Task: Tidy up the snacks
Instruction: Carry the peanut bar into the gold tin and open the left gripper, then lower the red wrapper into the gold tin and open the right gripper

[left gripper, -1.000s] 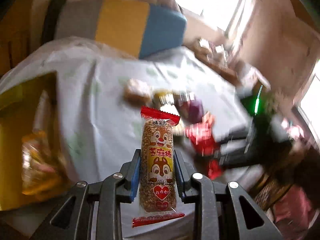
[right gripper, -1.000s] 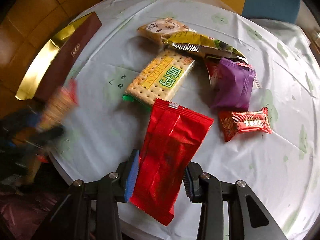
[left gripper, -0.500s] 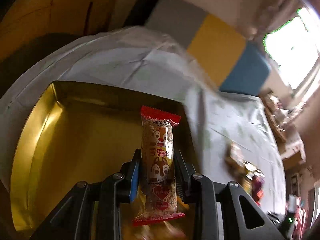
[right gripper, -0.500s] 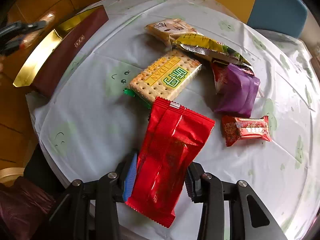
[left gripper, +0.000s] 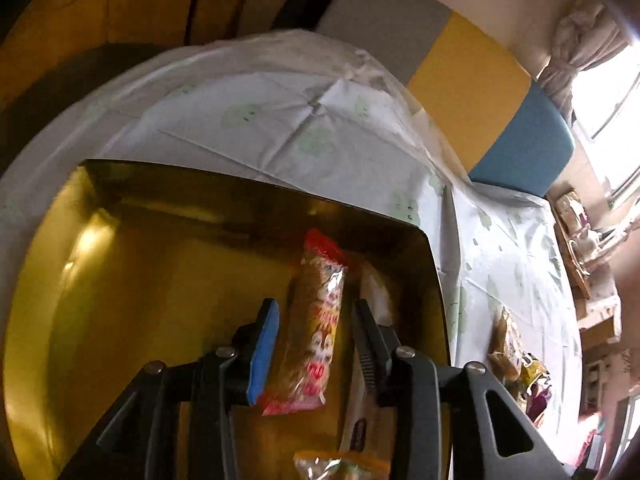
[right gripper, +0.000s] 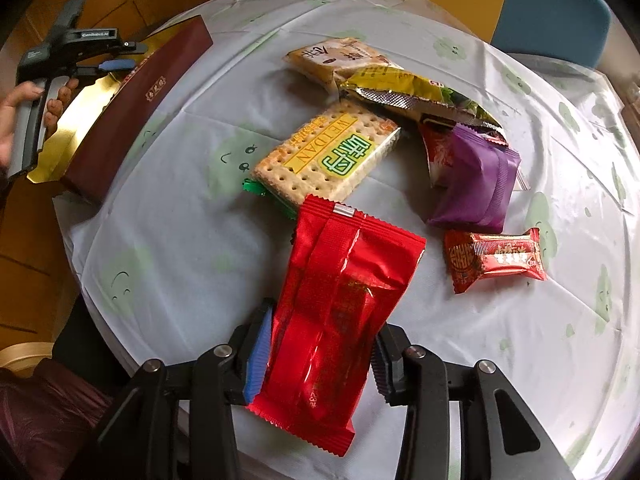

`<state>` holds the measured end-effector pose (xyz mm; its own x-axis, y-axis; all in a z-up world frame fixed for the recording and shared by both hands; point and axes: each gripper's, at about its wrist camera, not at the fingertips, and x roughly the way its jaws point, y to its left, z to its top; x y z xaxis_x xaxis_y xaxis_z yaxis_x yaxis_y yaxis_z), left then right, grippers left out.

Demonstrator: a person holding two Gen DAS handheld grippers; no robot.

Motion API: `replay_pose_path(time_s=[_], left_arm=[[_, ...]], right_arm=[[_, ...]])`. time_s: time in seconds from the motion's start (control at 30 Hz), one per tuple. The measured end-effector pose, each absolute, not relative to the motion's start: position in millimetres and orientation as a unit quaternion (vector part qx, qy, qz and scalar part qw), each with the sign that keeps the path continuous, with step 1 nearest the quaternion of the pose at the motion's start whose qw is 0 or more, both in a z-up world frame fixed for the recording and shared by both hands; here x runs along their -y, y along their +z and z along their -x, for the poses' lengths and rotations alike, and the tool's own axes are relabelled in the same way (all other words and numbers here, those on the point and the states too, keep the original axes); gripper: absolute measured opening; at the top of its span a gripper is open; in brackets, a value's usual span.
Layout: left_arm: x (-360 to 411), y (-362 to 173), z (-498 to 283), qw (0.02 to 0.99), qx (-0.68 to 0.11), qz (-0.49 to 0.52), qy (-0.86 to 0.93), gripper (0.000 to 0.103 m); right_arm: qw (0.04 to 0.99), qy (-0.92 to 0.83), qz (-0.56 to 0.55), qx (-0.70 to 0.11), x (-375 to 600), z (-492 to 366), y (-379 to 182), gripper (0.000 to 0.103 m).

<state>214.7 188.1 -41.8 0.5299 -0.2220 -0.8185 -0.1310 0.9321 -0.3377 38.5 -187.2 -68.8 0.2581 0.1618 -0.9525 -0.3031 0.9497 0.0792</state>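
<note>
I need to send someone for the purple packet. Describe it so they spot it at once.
On the table covered by the pale cloth with green prints, find the cluster of snacks right of the maroon and gold box. The purple packet lies at the cluster's right side, just above a small red candy. It is the only purple wrapper there, plain and puffy.

The left wrist view looks steeply down, close, into the gold-lined box point(left gripper: 120, 280). The right wrist view faces down over the table point(right gripper: 180, 240), sharing that box point(right gripper: 132, 108) and probably the blurred snack pile.
</note>
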Motion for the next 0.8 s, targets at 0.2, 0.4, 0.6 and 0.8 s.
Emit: replay_pose_path(time_s=[0.2,0.4,0.6,0.8], left_arm=[[-174.4,-22.6,-161.7,0.878,-0.464,0.120,0.015,0.038],[-168.4,-13.6,-114.7,0.884,-0.454,0.108,0.025,0.038],[-166.5,-14.5,-85.6,0.887,-0.450,0.093,0.033,0.038],[-173.2,-16.4,-68.9,0.887,-0.448,0.102,0.041,0.038]], right_arm=[[0.793,0.145,0.065,-0.589,187.0,-38.0,-68.4,0.044],[0.795,0.144,0.068,-0.585,185.3,-36.6,-68.0,0.042],[0.798,0.149,0.066,-0.580,182.1,-35.7,-58.5,0.041],[0.810,0.173,0.053,-0.559,165.4,-35.3,-34.8,0.041]])
